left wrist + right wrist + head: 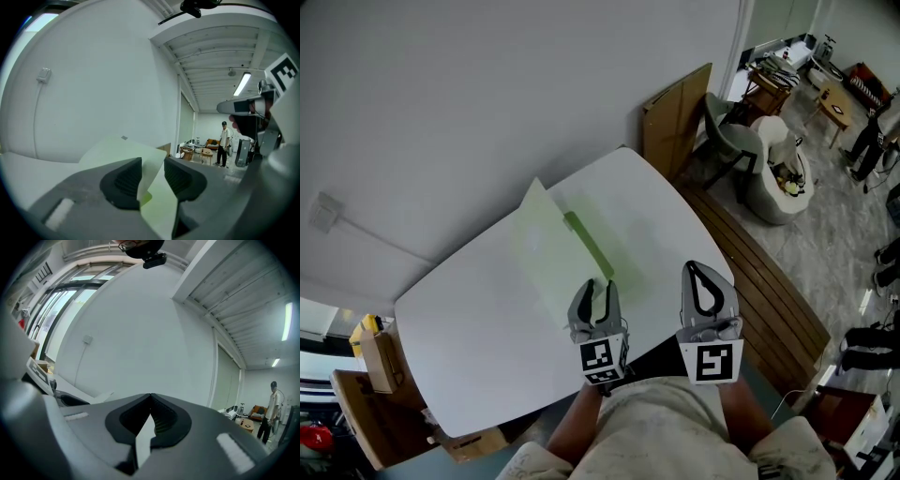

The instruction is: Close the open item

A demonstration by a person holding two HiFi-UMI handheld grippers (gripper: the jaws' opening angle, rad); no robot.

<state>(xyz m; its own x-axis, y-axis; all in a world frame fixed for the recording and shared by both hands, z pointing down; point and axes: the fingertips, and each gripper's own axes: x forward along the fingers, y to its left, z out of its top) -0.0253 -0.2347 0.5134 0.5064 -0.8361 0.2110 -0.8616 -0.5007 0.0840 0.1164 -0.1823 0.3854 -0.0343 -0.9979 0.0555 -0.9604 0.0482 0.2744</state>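
Observation:
A pale green folder (pixel 551 246) lies open on the white table (pixel 478 319), one cover tilted up along its darker green spine (pixel 589 246). My left gripper (pixel 594 287) is at the folder's near edge. In the left gripper view the raised cover (pixel 119 147) runs between the jaws of the left gripper (pixel 152 176); it lies against the left pad with a gap to the right pad, so the jaws are open. My right gripper (pixel 697 268) hovers over the table's near right edge, beside the folder, and is shut with nothing in it (pixel 151 398).
A wooden board (pixel 677 117) leans on the wall behind the table. A chair (pixel 733 141) and a white beanbag (pixel 778 173) stand at the far right. Cardboard boxes (pixel 380 361) sit at the table's left. A person (pixel 224 143) stands far off.

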